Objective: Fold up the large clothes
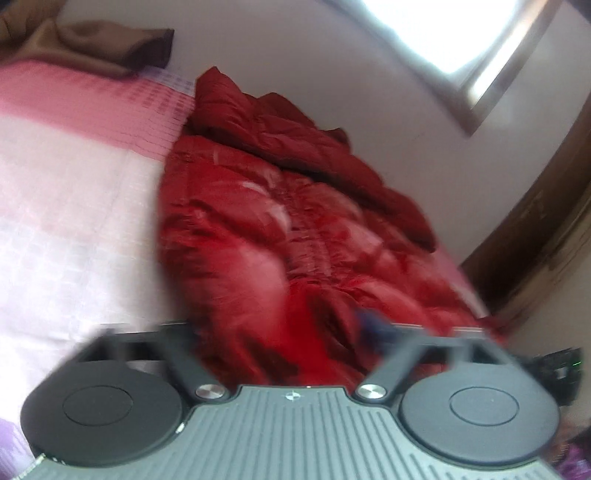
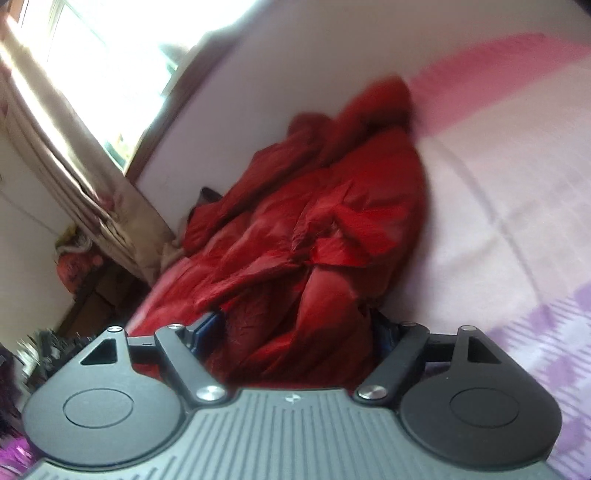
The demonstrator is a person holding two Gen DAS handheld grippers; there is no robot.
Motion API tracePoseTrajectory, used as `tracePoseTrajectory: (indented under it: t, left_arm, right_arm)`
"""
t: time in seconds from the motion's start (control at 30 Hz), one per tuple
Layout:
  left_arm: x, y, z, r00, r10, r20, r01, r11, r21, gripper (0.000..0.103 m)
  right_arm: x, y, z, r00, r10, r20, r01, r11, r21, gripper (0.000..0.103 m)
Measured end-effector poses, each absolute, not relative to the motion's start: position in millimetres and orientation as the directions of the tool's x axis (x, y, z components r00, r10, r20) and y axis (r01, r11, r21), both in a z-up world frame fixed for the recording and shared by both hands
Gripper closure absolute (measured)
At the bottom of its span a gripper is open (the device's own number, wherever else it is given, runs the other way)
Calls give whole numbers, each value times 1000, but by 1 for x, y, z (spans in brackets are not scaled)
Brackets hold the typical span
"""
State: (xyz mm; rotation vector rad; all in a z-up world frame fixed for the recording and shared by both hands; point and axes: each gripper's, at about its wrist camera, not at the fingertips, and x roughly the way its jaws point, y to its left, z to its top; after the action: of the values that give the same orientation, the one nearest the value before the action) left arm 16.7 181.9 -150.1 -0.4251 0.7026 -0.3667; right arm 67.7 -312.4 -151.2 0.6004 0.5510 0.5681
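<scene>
A large red puffer jacket (image 1: 280, 229) lies stretched along the bed against the wall, its far end bunched up. It also shows in the right wrist view (image 2: 325, 229), crumpled with folds. My left gripper (image 1: 291, 332) is at the jacket's near end; its jaws stand wide and red fabric fills the gap between them. My right gripper (image 2: 295, 328) is also at the near end, jaws wide, with a hump of red fabric between the blue fingertips (image 2: 205, 326). The frames are blurred, so I cannot tell whether either gripper has a hold on the fabric.
The bed (image 1: 74, 221) has a pink, white and purple checked sheet. A brown blanket (image 1: 85, 44) lies at its far end. A white wall (image 1: 332, 66) and bright window (image 1: 443, 29) run along the jacket's side. Curtains (image 2: 85, 177) and clutter (image 2: 74, 258) stand beyond the bed's foot.
</scene>
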Motion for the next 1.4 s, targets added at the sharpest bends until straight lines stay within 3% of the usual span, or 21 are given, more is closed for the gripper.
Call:
tracePoseTrajectory:
  t: [0.03,0.1,0.23,0.9,1.1,1.4]
  left_arm:
    - [18,183,-152,703,-458,-544,164,849,-503,64]
    - [15,190,-154,710,-467,-527,125,820,-558,71]
    - [2,189,-142,740,-431,-517,112,836,-537,80]
    - [-75,193,-121,739,-430,-518,98,830,-549,82]
    - [-74,193,-103,776,-438,-454,105,799,-592,82]
    - [-44,187,-53,865,-415,-283,151,752,-642,82]
  right_arm:
    - [71,-311,-153,716,627,-307,-323,688,650,47]
    - [78,-313,-160,718,621,-315,-283,674,682,74]
    - [69,-315,-161,730,628,-272,-294,646,704,85]
    - [-10,-339,-168,706,696,-128,-282,443,851,86]
    - [-4,-344,-152,713,696,-82,-313,420,852,86]
    - [28,-349,-106,714,700,5,-412,415,811,86]
